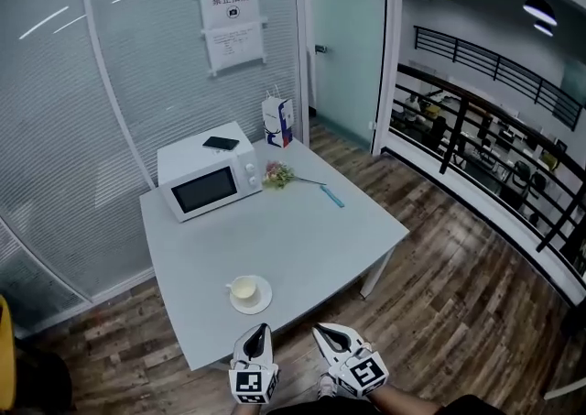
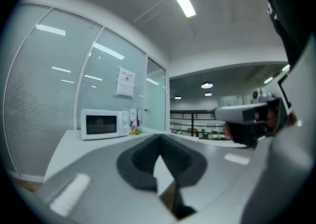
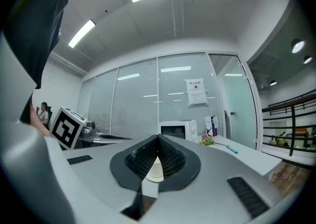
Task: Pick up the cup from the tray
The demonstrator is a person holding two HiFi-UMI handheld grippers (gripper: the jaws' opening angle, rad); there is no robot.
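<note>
The biggest thing here is the pale grey table (image 1: 302, 230), which stands on a wooden floor against a glass wall. At its far side there is a white microwave (image 1: 209, 182) with a dark phone (image 1: 221, 143) lying on top. Beside the microwave stands a white and blue paper bag (image 1: 277, 120). In front of the bag lie a small bunch of flowers (image 1: 278, 174) and a blue pen (image 1: 332, 196).

Near the front edge of the table, well apart from all these, is a small round white tray (image 1: 264, 301). The cup (image 1: 244, 289) stands upright on it, and nothing touches it.

The person holds both tools low, off the table, just before its front edge. The left gripper (image 1: 263, 330) has its jaws pressed together with nothing between them. The right gripper (image 1: 320, 333) is the same, tips meeting and empty. In the right gripper view the cup shows only far behind the jaws, through the gap below the tips.

I judge the task as not begun. Nothing is done yet: one gripper must open, reach over the table edge to the cup, close on it and lift it from the tray.
</note>
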